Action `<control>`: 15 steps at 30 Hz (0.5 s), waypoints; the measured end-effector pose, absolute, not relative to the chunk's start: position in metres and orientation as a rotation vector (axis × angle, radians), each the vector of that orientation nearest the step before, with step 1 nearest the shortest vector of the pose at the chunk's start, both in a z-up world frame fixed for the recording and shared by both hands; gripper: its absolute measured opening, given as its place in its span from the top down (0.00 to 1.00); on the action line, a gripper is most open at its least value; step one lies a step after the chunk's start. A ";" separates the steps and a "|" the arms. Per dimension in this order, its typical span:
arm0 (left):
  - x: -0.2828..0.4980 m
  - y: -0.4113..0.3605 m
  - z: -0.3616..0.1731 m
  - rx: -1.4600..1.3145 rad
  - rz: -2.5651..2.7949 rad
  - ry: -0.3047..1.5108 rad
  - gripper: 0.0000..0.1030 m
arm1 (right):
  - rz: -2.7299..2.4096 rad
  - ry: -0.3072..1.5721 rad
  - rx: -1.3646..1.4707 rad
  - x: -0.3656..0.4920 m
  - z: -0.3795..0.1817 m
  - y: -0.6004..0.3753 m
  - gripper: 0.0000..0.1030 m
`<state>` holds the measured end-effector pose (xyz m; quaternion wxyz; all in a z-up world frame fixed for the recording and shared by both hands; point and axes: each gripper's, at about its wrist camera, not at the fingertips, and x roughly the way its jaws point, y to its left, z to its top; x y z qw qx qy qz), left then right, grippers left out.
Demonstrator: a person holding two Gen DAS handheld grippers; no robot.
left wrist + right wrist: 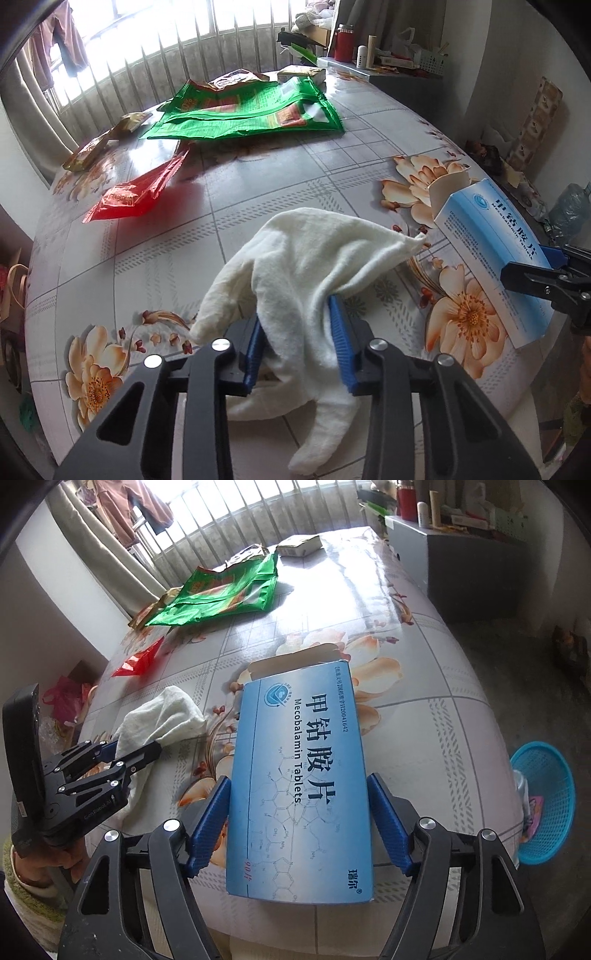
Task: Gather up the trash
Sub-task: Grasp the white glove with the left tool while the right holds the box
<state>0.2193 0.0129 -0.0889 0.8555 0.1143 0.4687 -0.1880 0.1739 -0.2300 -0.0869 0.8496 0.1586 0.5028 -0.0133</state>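
Left gripper (299,332) pinches a fluffy white cloth (314,254) at the near table (258,184) edge. Right gripper (299,819) brackets a glossy blue cardboard box (299,775), flap open; pad contact unclear.

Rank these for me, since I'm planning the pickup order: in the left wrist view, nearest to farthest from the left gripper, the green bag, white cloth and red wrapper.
1. White cloth: between the left gripper's pads, at the near edge.
2. Red wrapper: mid-table, to the left.
3. Green bag: far side, near the window bars.
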 end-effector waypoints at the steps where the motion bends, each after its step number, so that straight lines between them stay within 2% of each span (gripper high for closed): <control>1: 0.219 0.013 -0.089 0.242 -0.394 0.983 0.76 | -0.028 1.057 0.332 0.174 -0.087 -0.229 0.33; 5: 0.219 0.013 -0.089 0.245 -0.395 0.978 0.86 | -0.023 1.048 0.349 0.172 -0.085 -0.229 0.34; 15: 0.219 0.020 -0.081 0.203 -0.384 0.962 0.89 | -0.015 1.025 0.397 0.164 -0.076 -0.234 0.34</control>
